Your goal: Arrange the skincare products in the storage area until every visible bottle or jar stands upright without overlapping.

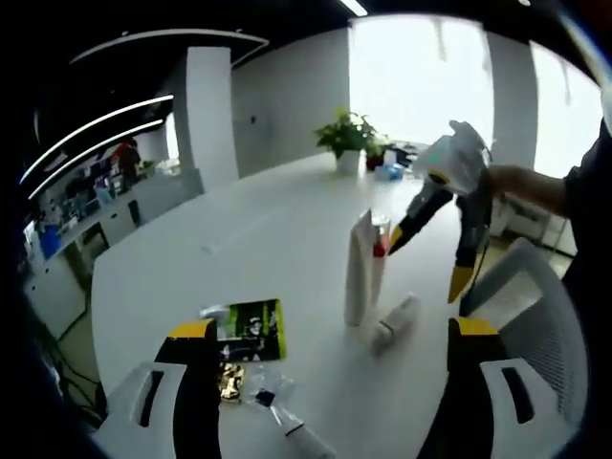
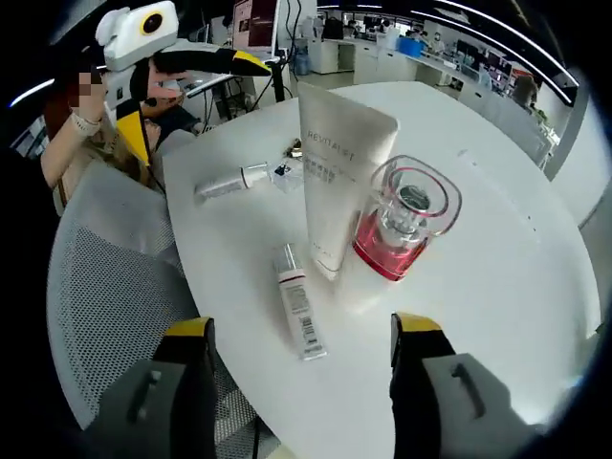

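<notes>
1. White table (image 2: 497, 239) in an open office spans the right gripper view; a mesh chair (image 2: 105, 287) sits at left.
2. Upper left, the left gripper (image 2: 206, 81) hangs with jaws apart, empty.
3. Left of centre lies a small tube (image 2: 229, 182); below it a slim tube (image 2: 298, 304) lies flat.
4. Centre, a white tube (image 2: 337, 172) reading "REVITAL…" stands upright, touching a red-based bottle (image 2: 402, 225).
5. Bottom, the right gripper (image 2: 301, 344) gapes empty.

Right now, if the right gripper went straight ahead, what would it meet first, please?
Probably the small white tube lying on the table, then the upright white tube and the pink bottle; depth is unclear.
</notes>
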A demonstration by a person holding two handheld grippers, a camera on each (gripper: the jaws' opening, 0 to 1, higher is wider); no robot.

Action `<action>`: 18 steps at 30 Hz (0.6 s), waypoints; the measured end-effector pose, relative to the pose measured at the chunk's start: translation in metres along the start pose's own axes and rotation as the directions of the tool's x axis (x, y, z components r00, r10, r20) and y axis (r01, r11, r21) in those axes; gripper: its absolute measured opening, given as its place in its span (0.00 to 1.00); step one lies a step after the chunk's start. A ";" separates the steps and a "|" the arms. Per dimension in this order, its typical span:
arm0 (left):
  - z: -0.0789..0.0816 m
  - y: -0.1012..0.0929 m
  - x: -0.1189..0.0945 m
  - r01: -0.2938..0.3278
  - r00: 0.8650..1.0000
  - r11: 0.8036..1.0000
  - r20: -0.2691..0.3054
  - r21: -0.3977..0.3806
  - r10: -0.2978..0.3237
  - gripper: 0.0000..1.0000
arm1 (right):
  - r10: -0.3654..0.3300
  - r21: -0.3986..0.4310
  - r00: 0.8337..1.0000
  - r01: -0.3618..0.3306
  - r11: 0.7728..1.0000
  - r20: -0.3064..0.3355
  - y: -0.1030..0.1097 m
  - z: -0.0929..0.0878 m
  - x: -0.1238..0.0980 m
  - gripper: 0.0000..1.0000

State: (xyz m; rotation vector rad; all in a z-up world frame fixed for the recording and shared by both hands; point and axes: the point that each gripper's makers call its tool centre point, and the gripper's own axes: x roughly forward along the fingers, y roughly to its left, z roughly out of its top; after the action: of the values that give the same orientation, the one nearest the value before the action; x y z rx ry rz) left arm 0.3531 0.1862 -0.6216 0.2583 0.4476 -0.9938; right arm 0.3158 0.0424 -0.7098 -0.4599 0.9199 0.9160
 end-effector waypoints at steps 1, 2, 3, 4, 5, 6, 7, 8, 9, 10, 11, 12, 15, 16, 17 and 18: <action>0.000 0.001 0.000 -0.001 1.000 1.000 0.000 -0.003 0.001 0.97 | 0.010 -0.005 1.000 -0.010 1.000 0.003 0.002 -0.001 0.001 0.64; -0.001 0.001 0.000 -0.003 1.000 1.000 0.003 -0.007 0.003 0.97 | 0.026 -0.005 1.000 -0.026 1.000 0.010 0.006 -0.001 0.003 0.59; -0.001 0.002 0.000 -0.003 1.000 1.000 0.005 -0.008 0.003 0.97 | 0.032 -0.001 0.999 -0.032 0.999 0.022 0.008 0.001 0.004 0.52; -0.001 0.001 0.000 -0.002 1.000 1.000 0.007 -0.011 0.002 0.97 | 0.042 -0.002 0.999 -0.042 0.999 0.033 0.010 0.002 0.005 0.47; -0.001 0.001 0.000 -0.004 1.000 1.000 0.012 -0.012 0.004 0.97 | 0.045 -0.008 0.998 -0.044 0.999 0.036 0.011 0.002 0.006 0.43; 0.000 0.001 0.000 -0.007 1.000 1.000 0.022 -0.015 0.008 0.97 | 0.042 -0.021 0.998 -0.041 0.999 0.039 0.013 0.003 0.008 0.38; 0.001 0.000 -0.001 -0.006 1.000 1.000 0.029 -0.016 0.006 0.97 | 0.031 -0.024 0.999 -0.030 0.999 0.032 0.014 0.002 0.013 0.36; 0.000 -0.001 -0.001 0.001 1.000 1.000 0.030 -0.021 0.000 0.97 | 0.027 -0.029 0.999 -0.027 0.999 0.023 0.015 0.001 0.016 0.36; -0.001 -0.002 -0.002 0.003 1.000 1.000 0.028 -0.023 -0.002 0.97 | 0.026 -0.043 1.000 -0.026 0.999 0.004 0.016 -0.001 0.020 0.34; -0.003 -0.002 -0.001 0.004 1.000 1.000 0.022 -0.019 -0.003 0.97 | 0.027 -0.054 1.000 -0.027 0.998 -0.008 0.017 -0.003 0.022 0.32; -0.005 -0.002 -0.001 0.003 1.000 1.000 0.015 -0.017 -0.002 0.97 | 0.025 -0.059 0.999 -0.027 0.998 -0.021 0.018 -0.004 0.026 0.32; -0.007 -0.001 -0.001 0.001 1.000 1.000 0.006 -0.019 -0.001 0.97 | 0.024 -0.063 0.999 -0.026 0.998 -0.024 0.018 -0.004 0.029 0.33; -0.008 0.002 -0.003 -0.005 1.000 1.000 0.003 -0.019 0.005 0.97 | 0.011 -0.082 0.998 -0.016 0.997 -0.056 0.015 -0.005 0.035 0.31; -0.008 0.003 -0.004 -0.008 1.000 1.000 0.006 -0.020 0.008 0.97 | 0.004 -0.101 0.997 -0.012 0.995 -0.071 0.013 -0.006 0.037 0.31; -0.006 0.001 -0.004 -0.009 1.000 1.000 0.012 -0.021 0.009 0.97 | 0.003 -0.117 0.995 -0.015 0.993 -0.099 0.012 -0.009 0.040 0.33; -0.006 0.001 -0.005 -0.008 1.000 1.000 0.013 -0.021 0.009 0.97 | 0.000 -0.126 0.993 -0.015 0.992 -0.114 0.012 -0.011 0.041 0.33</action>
State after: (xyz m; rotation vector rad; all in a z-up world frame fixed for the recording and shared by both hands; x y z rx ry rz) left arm 0.3499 0.1925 -0.6244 0.2347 0.4439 -0.9817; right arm 0.3121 0.0609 -0.7497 -0.6235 0.9710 0.9664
